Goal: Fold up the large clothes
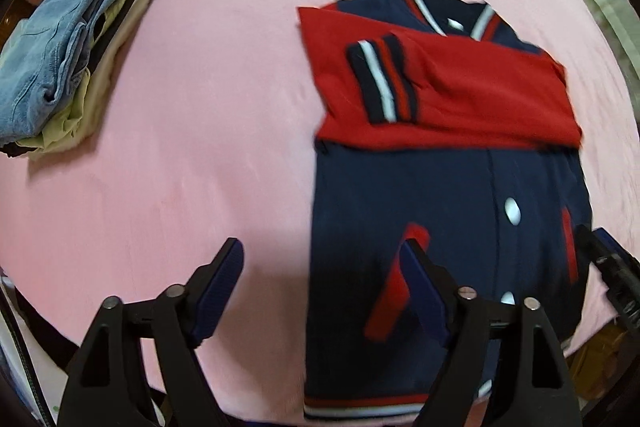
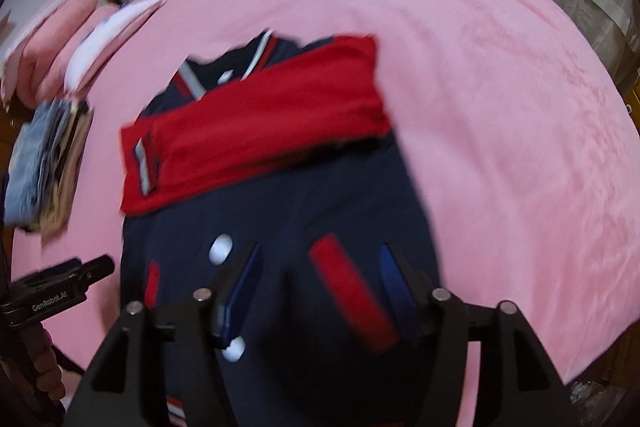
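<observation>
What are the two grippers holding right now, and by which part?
Nothing. The left gripper and right gripper both have open jaws above the jacket's lower half, gripping no fabric.

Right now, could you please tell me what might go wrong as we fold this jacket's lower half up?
1. The red sleeves lie loosely crossed over the varsity jacket; lifting the hem could slide them off.
2. Both grippers, left and right, are open, so uneven grasps may skew the fold.

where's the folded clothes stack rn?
Left wrist view: folded clothes stack sits far left on the pink bedspread, well apart from the varsity jacket.
</observation>
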Demonstrator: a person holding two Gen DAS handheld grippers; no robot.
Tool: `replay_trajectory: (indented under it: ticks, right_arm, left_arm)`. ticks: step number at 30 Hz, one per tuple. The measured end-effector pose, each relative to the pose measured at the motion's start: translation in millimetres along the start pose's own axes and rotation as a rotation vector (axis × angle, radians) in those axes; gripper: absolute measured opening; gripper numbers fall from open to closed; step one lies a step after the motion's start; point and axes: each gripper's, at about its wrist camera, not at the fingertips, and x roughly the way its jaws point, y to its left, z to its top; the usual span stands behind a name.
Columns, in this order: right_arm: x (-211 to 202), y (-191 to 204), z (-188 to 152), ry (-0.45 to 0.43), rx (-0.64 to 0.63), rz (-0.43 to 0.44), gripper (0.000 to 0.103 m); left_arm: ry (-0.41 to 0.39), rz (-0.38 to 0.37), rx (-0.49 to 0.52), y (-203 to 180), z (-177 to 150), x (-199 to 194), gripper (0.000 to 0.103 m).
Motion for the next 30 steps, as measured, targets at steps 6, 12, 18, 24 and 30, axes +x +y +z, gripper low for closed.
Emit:
replay_trajectory:
  ticks: [6,12,18,24,30]
  right_arm:
    - [-29,37,-27,-0.017,-0.134,-0.011,0.066]
    - [-81,35,-46,-0.104,-0.096,0.091,0.078]
    - [-110,20,-66,-0.142,-0.058,0.117,0.079]
    - [-104,-1,-98,-0.166,-0.038,0.146,0.079]
    - [-73,-34,-138,-0.214,0.014,0.166,0.079]
  left_arm:
    - [-0.016,-0.017,-0.025,-7,-30,-43,0.090]
    - [-0.098,-0.012,-0.020,-18,-69,-87,0.093]
    - [-0.144,-0.030,-0.005,-31,-104,-108,0.093]
    - [-0.159,-0.072,-0.065,-19,-132,-85,0.094]
    - [-0.131,-0.105,-0.145,8,-161,-22,0.094]
